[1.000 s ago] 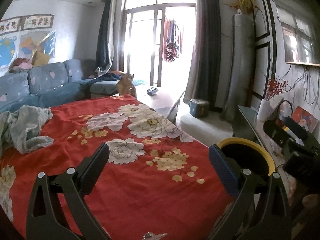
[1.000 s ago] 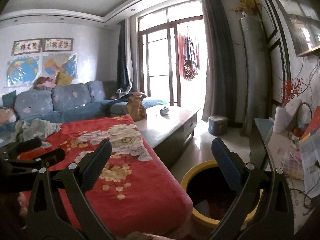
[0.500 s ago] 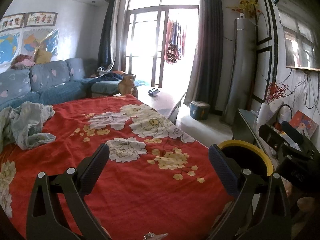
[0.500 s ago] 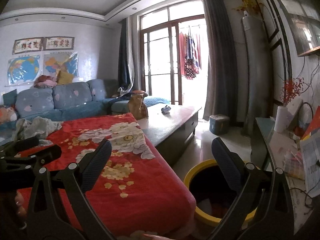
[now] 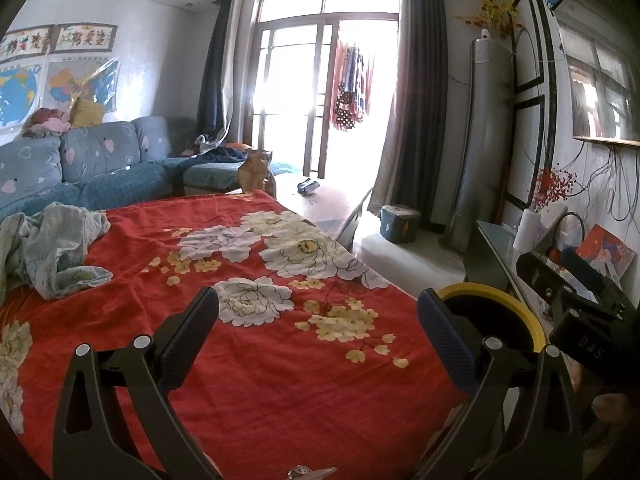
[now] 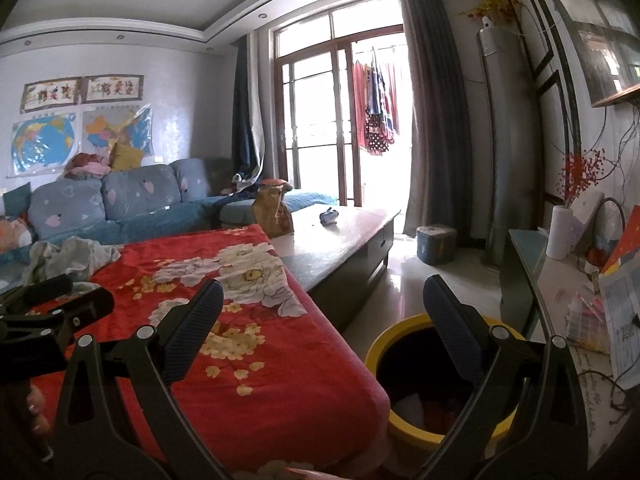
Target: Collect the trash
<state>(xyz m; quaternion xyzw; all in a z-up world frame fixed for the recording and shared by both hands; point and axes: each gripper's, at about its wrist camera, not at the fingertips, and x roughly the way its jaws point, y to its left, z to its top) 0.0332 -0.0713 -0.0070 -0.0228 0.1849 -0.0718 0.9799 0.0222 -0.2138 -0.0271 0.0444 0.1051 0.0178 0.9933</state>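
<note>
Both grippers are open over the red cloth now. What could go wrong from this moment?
The crumpled grey cloth on the red floral cloth could be mistaken for trash. A low left gripper might snag and drag the red cloth. The yellow-rimmed bin stands close under the right gripper, which could knock it.

Black hand-held gripper (image 5: pixel 318 328), blue pads (image 5: pixel 440 340), silver screws

A spread cloth (image 5: pixel 248 360) lies under and ahead of the left gripper (image 5: pixel 318 322). A crumpled garment (image 5: pixel 52 248) rests on it to the left. A bin (image 6: pixel 436 384) stands on the floor below the right gripper (image 6: pixel 322 314), beside the cloth's right edge. Farther ahead, a paper bag (image 6: pixel 272 212) stands on the low table (image 6: pixel 344 240), with a sofa (image 5: pixel 92 172) behind to the left.
</note>
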